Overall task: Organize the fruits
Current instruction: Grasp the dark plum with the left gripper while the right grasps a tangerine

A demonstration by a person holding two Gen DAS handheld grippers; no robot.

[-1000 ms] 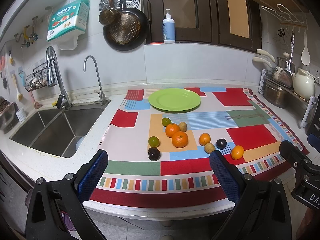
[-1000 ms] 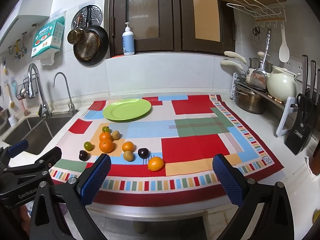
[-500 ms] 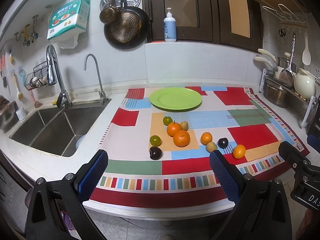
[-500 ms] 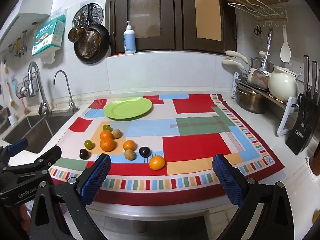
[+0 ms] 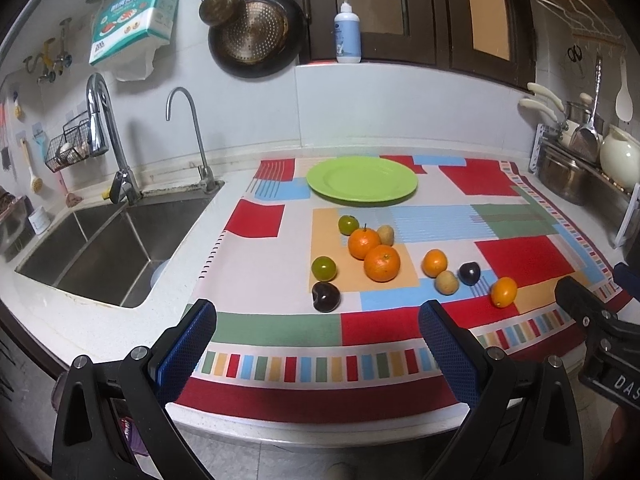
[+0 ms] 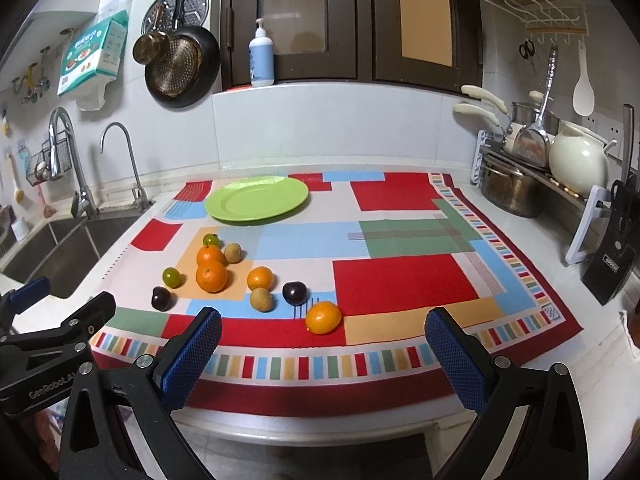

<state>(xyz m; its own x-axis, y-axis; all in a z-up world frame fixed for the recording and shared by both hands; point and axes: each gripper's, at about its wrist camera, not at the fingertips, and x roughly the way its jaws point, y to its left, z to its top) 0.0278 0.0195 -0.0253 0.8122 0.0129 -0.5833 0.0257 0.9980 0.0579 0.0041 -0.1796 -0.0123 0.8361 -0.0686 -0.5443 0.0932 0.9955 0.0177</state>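
Fruit, small round oranges (image 5: pixel 381 263), green limes and dark plums (image 5: pixel 325 297), lies scattered on the patchwork cloth (image 6: pixel 400 284) covering the tabletop; the round green plate (image 5: pixel 362 179) sits bare. Left gripper (image 5: pixel 320 346) and right gripper (image 6: pixel 322 354) hover with fingers spread wide, holding nothing: sorting seems unstarted.

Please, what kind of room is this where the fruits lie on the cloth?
Most likely a home kitchen. A steel sink with a tall faucet sits left of the counter, pans hang on the tiled wall, and a knife block stands at the right.
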